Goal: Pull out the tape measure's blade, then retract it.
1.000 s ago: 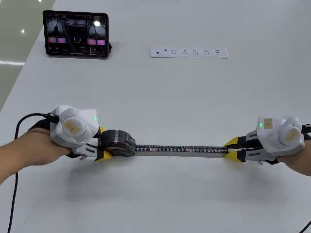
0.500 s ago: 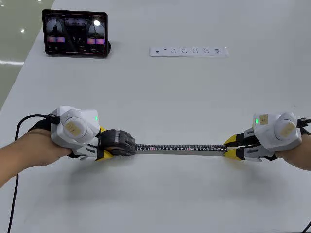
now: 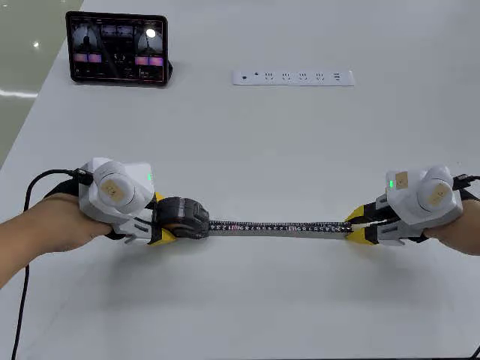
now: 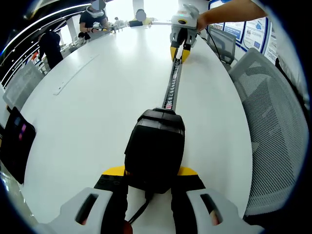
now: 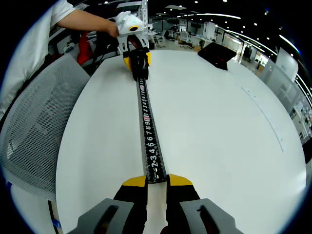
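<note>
Tape measure case, black, lies on the white workbench at the lower left of the head view. Its blade is drawn out to the right in a straight line low over the bench top. The left gripper clamps the case from its rear end, with one yellow-tipped jaw on each side of the housing, as the left gripper view shows. The right gripper has its jaws drawn narrow on the blade's free end. In the right gripper view the printed numerals run away from the two yellow tips toward the case. The left hand and the right hand hold the grippers from the outer sides, and a black cable trails from the left gripper toward the bench's near edge. At the far side of the bench a tablet stands propped with its screen lit, well apart from a white power strip lying flat to its right. A grey mesh chair stands beside the bench in the left gripper view.
</note>
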The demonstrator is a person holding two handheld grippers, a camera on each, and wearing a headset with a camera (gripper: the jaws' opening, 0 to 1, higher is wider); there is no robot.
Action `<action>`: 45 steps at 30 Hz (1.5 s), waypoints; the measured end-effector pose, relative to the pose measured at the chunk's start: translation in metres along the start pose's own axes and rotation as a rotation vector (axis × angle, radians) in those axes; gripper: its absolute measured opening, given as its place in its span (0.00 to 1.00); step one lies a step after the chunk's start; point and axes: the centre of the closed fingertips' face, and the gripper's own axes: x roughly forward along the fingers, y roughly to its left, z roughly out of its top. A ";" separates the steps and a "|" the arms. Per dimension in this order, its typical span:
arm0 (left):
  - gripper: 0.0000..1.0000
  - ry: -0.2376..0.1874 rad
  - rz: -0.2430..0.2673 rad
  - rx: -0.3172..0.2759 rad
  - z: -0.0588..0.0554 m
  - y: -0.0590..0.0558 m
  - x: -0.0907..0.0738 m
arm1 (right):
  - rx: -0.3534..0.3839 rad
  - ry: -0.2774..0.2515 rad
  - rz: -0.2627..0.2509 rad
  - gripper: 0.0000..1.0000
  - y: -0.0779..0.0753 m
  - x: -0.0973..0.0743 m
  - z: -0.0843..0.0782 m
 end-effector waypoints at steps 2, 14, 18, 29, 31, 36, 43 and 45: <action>0.29 0.004 -0.002 0.001 0.000 0.000 0.000 | 0.002 0.004 0.001 0.11 0.000 0.000 0.000; 0.37 -0.024 -0.018 -0.058 0.004 -0.002 -0.003 | 0.071 0.004 -0.004 0.16 0.000 0.000 0.000; 0.39 -0.021 -0.022 -0.057 0.003 -0.004 -0.002 | 0.078 0.004 -0.005 0.20 0.000 0.001 0.001; 0.41 -0.039 -0.016 -0.076 0.005 -0.004 -0.007 | 0.120 -0.030 -0.013 0.23 -0.001 -0.002 0.006; 0.43 -0.045 -0.014 -0.084 0.005 -0.003 -0.009 | 0.142 -0.052 -0.015 0.24 -0.001 -0.003 0.009; 0.47 -0.082 0.009 -0.134 0.006 0.001 -0.017 | 0.192 -0.103 -0.032 0.26 -0.002 -0.007 0.016; 0.51 -0.129 0.037 -0.173 0.010 0.005 -0.026 | 0.213 -0.125 -0.043 0.28 -0.002 -0.009 0.019; 0.51 -0.141 0.044 -0.184 0.011 0.004 -0.028 | 0.216 -0.130 -0.051 0.28 -0.002 -0.011 0.021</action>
